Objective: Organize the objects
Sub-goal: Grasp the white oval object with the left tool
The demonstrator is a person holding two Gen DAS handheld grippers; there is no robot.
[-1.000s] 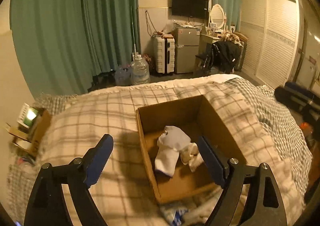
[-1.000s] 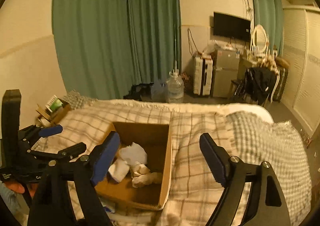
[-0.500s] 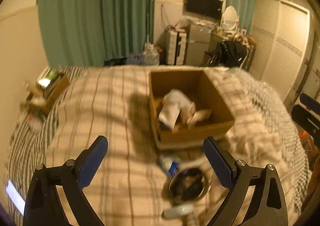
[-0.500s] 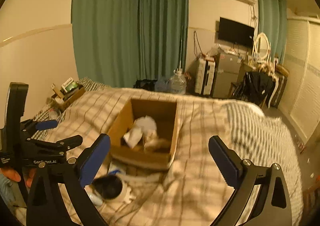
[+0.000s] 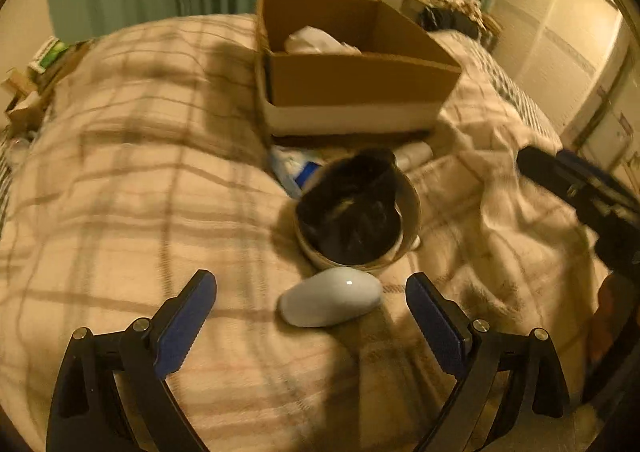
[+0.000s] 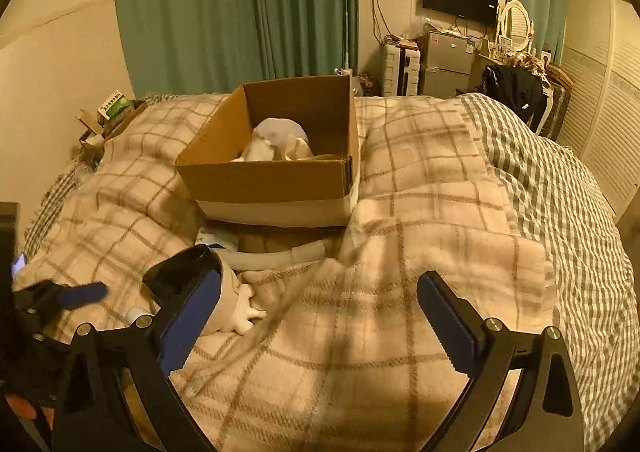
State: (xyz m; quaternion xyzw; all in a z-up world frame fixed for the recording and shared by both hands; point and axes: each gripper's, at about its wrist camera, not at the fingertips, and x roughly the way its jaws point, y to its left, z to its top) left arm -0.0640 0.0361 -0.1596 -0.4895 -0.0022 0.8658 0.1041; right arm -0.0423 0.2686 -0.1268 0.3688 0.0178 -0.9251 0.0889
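A cardboard box (image 5: 352, 80) with white cloth items (image 5: 316, 42) inside stands on the plaid blanket; it also shows in the right wrist view (image 6: 280, 180). In front of it lie a round bowl-like object with a dark inside (image 5: 356, 212), a blue-and-white packet (image 5: 296, 172) and a smooth white oval object (image 5: 330, 302). My left gripper (image 5: 310, 316) is open and empty, its jaws either side of the oval object, apart from it. My right gripper (image 6: 318, 316) is open and empty above the blanket, right of the bowl (image 6: 188, 276).
The bed's blanket (image 6: 420, 212) is rumpled, with a checked sheet (image 6: 560, 180) on the right. A white tube (image 6: 280, 256) lies before the box. A bedside box with clutter (image 6: 108, 112), curtains, suitcase, fridge and wardrobe stand beyond the bed.
Both grippers pulled back from the box toward the near end of the bed and dropped lower. The bowl and the white oval object came into view under the left gripper.
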